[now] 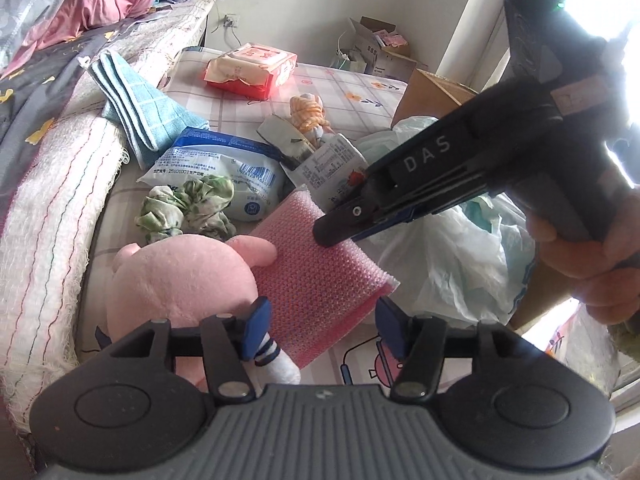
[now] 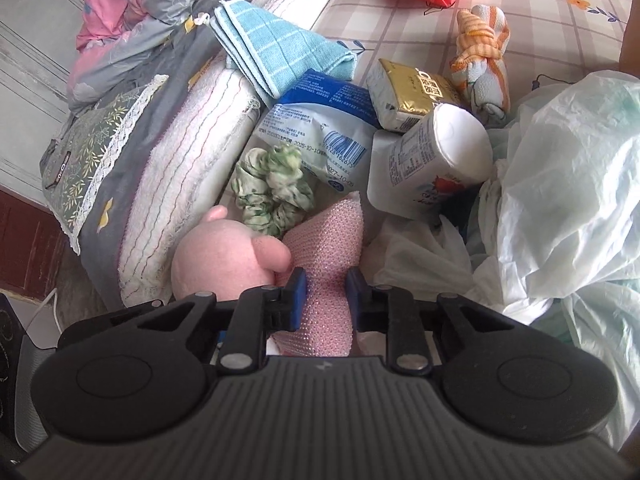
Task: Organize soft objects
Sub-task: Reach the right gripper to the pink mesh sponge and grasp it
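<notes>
The right gripper (image 2: 326,294) pinches the pink, nubbly mesh sponge (image 2: 328,240) on the checked bedsheet (image 1: 352,80) — just right of the fuzzy pink plush (image 1: 180,280). The left gripper (image 1: 320,324) hangs half-open, gripping nothing.

Pink sponge (image 2: 328,240), pink plush toy (image 1: 180,276), green-white scrunchie (image 2: 272,192), blue checked towel (image 2: 276,48), orange-striped cloth (image 2: 480,56), gold packet (image 2: 408,96).

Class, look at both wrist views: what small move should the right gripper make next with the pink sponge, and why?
Probably lift it. The right gripper is pinching the pink sponge, which leans against the pig toy, while the left gripper stands open around its near end.
</notes>
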Tool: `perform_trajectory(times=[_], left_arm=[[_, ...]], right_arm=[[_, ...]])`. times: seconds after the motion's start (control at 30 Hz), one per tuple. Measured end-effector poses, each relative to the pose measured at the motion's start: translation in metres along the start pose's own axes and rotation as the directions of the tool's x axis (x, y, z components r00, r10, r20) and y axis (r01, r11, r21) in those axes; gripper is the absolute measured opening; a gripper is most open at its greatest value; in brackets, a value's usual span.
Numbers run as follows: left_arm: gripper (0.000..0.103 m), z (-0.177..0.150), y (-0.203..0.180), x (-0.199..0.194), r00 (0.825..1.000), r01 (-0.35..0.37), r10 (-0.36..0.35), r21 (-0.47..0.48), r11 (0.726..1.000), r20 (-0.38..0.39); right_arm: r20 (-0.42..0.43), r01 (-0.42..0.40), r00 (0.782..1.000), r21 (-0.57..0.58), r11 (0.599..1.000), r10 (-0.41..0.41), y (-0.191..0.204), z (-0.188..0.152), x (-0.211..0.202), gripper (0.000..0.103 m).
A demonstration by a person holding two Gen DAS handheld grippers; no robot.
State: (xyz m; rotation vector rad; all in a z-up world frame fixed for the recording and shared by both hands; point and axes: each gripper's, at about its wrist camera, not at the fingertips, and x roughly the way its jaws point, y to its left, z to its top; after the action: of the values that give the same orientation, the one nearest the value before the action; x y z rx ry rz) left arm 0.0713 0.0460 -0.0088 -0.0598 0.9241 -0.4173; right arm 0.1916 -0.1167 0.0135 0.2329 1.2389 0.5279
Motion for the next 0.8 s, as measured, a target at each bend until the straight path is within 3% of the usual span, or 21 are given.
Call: perform_trajectory(times=[0.17,0.2,0.4,0.5,0.57,0.63,0.8], left_arm=[[0.067,-0.001,0.002,0.004,1.0,0.011,-0.012,-0.031,0.999,-0.022],[0.069,-0.001,0.002,0.005,0.999,0.017,-0.018,-0.035,0.999,-0.026],[0.074,0.003,-0.008,0.009,0.999,0.042,-0.042,-0.007,0.999,-0.018],[0.074,0.003,-0.009,0.017,0.999,0.037,-0.037,-0.01,0.999,-0.031],[0.074,0.001,-0.007,0.023,0.999,0.025,-0.026,-0.019,0.999,-0.045],[0.073,-0.002,-0.002,0.026,0.998,0.011,-0.013,-0.027,1.0,-0.057],[0.073,-0.004,0.007,0.026,0.997,0.019,-0.023,-0.059,0.998,-0.068]], right_arm=[[0.041,0.0,0.999,0.008,1.0,0.0,-0.004,0.002,-0.016,0.015],[0.045,-0.003,0.999,0.011,1.0,0.002,-0.006,0.002,-0.021,0.004],[0.09,0.019,0.996,0.008,1.0,-0.019,-0.014,-0.005,-0.049,0.003],[0.066,-0.002,0.998,0.003,1.0,0.001,-0.012,-0.005,-0.047,0.007],[0.05,0.003,0.999,-0.013,1.0,-0.003,-0.007,-0.002,-0.04,0.016],[0.039,0.018,0.999,-0.049,0.999,-0.016,0.001,0.002,-0.031,0.032],[-0.007,0.06,0.998,-0.106,0.993,-0.061,0.012,0.017,-0.002,0.048]])
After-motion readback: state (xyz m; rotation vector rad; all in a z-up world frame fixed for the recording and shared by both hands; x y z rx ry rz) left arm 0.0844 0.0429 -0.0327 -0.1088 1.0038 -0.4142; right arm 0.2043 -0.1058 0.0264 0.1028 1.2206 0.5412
